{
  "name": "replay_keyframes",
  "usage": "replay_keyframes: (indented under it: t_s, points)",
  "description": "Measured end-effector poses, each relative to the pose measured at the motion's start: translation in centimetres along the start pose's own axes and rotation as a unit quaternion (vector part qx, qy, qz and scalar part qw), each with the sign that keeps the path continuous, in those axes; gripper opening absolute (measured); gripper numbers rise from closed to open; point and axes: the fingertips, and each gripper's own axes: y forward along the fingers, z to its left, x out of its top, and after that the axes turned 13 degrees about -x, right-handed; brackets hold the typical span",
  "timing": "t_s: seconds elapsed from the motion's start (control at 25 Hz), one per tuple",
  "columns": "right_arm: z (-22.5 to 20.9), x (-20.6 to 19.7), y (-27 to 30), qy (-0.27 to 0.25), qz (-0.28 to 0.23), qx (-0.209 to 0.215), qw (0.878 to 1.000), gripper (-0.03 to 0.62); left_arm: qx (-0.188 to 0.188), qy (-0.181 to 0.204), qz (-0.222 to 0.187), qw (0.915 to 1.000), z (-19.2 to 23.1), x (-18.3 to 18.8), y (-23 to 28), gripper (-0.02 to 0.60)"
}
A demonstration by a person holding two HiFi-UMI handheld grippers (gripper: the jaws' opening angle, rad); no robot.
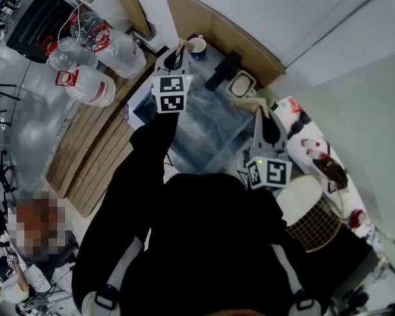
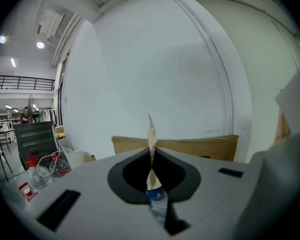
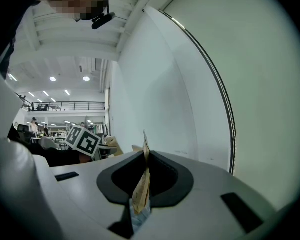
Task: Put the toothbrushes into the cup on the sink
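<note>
My left gripper [image 1: 174,58] is held up over the far side of the sink [image 1: 204,133]. It is shut on a packaged toothbrush [image 2: 151,136] with a beige card back and a blue and clear plastic front, which stands upright between the jaws. My right gripper [image 1: 262,115] is raised nearer the sink's right side. It is shut on a second toothbrush [image 3: 141,186] in the same kind of pack, whose beige end [image 1: 247,103] sticks out past the jaws. A white cup with a blue inside [image 1: 197,45] stands at the sink's back edge, just right of the left gripper's tip.
A cardboard panel [image 1: 217,28] leans against the wall behind the sink. A black bottle [image 1: 222,70] and a white square dish [image 1: 241,84] sit by the cup. Big water jugs [image 1: 92,64] and wooden boards [image 1: 92,157] lie at the left. A mesh basket [image 1: 313,219] stands at the right.
</note>
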Motion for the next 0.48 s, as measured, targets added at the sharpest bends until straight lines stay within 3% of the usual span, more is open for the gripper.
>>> replay_keyframes:
  t_s: [0.48]
  points:
    - [-1.1,-0.6,0.0,0.005,0.008,-0.01,1.0,0.031,-0.033,-0.007,0.043,0.9985,0.2,-2.4,6.2,0.009]
